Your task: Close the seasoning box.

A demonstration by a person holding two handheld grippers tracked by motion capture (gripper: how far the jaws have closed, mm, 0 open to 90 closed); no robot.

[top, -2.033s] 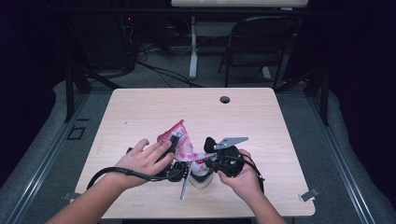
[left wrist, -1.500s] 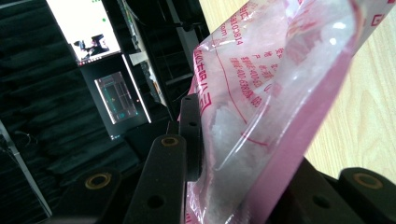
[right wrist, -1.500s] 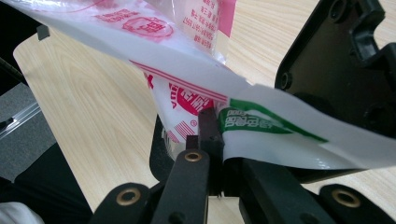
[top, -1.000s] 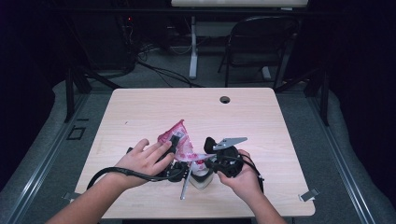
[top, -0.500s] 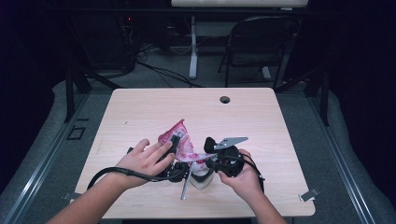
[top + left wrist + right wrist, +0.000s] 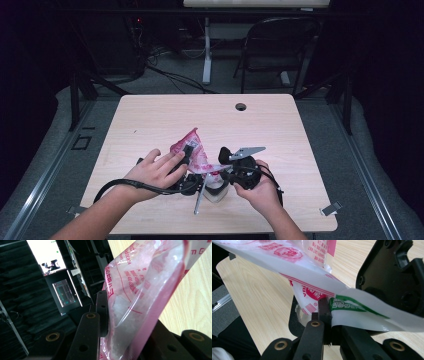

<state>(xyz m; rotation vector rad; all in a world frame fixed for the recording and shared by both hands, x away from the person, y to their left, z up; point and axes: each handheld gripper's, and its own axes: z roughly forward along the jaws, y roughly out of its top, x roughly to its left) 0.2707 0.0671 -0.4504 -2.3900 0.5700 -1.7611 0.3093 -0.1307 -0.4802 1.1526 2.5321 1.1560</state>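
Pink plastic bag (image 6: 192,150) pinched betw. both grippers' jaws: left (image 6: 120,327) mid-bag, right (image 6: 329,315) on corner.

Both forearms reach in low; the left gripper (image 6: 192,165) and right gripper (image 6: 227,172) meet, jaws apparently clamped tight.

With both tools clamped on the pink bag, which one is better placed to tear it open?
Probably the right tool: it pinches a thin corner strip of the bag, while the left tool grips the filled body, steadying it.
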